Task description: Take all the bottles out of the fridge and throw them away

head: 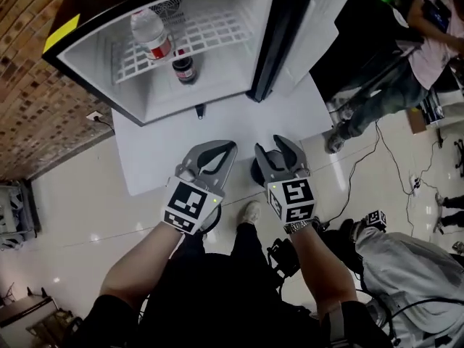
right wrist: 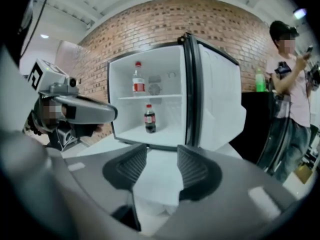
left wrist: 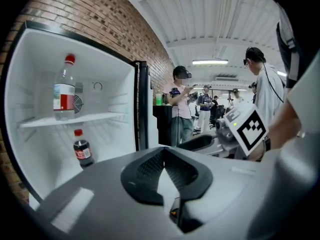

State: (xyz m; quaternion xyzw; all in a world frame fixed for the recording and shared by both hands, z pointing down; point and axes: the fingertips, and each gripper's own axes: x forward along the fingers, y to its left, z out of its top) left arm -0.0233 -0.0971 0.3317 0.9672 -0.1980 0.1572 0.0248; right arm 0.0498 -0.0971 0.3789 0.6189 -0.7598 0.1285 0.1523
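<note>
While both forearms reach forward from the body, the left gripper (head: 230,148) and right gripper (head: 273,148) sit side by side, near each other, marker cubes up, pointing at the open fridge (head: 87,62) and tipped slightly down; both stop short of the opening, over the front of the white platform (head: 152,158) under it.

Left gripper: jaw tips meet, nothing between them; empty.
Right gripper: jaws partly apart, pads clear of each other, only platform seen through the gap; empty; watch (head: 297,227) on that wrist.

Clear bottle (head: 151,35), red cap and label, upright on the wire shelf (head: 217,27); cola bottle (head: 183,67) upright on the fridge floor below it, slightly to the right; neither touched; door (head: 308,42) swung open to the right.
</note>
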